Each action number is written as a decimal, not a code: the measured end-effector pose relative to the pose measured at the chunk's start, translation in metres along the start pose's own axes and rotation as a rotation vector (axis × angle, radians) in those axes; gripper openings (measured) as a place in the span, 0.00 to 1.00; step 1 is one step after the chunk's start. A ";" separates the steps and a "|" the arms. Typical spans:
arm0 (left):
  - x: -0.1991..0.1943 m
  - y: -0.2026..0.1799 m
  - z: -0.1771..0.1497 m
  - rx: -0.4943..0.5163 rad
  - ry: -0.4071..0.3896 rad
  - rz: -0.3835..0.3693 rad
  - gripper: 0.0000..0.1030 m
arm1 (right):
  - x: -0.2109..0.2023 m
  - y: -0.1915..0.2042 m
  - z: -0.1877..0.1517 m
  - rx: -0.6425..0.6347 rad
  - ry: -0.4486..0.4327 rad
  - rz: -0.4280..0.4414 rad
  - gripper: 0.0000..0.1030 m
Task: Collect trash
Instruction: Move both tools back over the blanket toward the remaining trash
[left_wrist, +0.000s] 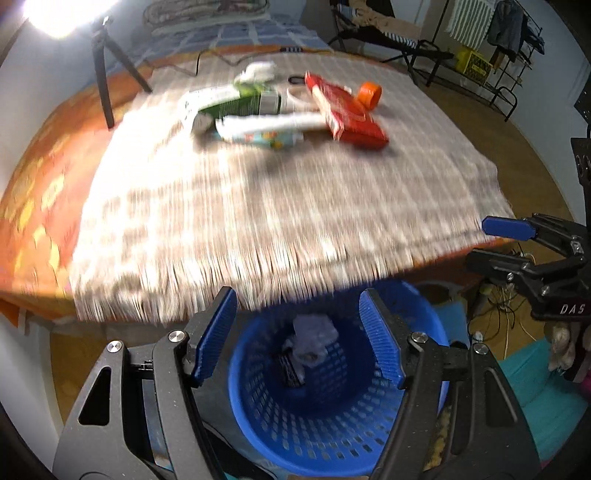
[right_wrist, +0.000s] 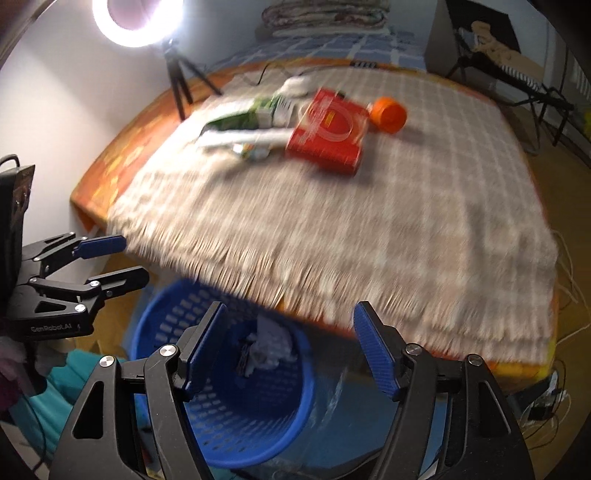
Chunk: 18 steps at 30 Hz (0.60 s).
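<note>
Several trash items are lying together far back on the cloth-covered surface (left_wrist: 280, 206): a red box (left_wrist: 343, 110), green carton (left_wrist: 236, 103), white tube (left_wrist: 269, 123) and orange cap (left_wrist: 369, 94). Both grippers, left (left_wrist: 298, 334) and right (right_wrist: 290, 349), are hanging over the blue basket (left_wrist: 325, 417), fingers wide and empty, crumpled paper (left_wrist: 314, 338) lying inside. All are looking light; the box is probably crushable, best pinched across its narrow sides.

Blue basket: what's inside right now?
The blue basket holds crumpled pale wrappers and a dark packet. Anything beneath them is covered.
</note>
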<state>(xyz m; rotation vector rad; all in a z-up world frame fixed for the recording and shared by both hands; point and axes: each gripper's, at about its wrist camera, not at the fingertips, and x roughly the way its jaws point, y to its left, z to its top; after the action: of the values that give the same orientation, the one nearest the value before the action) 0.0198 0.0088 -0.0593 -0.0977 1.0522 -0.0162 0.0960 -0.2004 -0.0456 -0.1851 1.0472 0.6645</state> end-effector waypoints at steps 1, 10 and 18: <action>0.000 0.001 0.006 0.004 -0.006 0.001 0.69 | -0.001 -0.003 0.006 -0.005 -0.013 -0.007 0.68; 0.012 0.018 0.076 -0.007 -0.064 -0.022 0.69 | 0.004 -0.039 0.061 0.033 -0.073 -0.045 0.68; 0.045 0.033 0.121 -0.041 -0.056 -0.034 0.69 | 0.028 -0.051 0.107 0.075 -0.070 -0.013 0.68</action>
<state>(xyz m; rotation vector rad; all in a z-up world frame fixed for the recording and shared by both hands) 0.1460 0.0478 -0.0412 -0.1524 0.9948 -0.0231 0.2142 -0.1815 -0.0232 -0.1023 1.0009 0.6152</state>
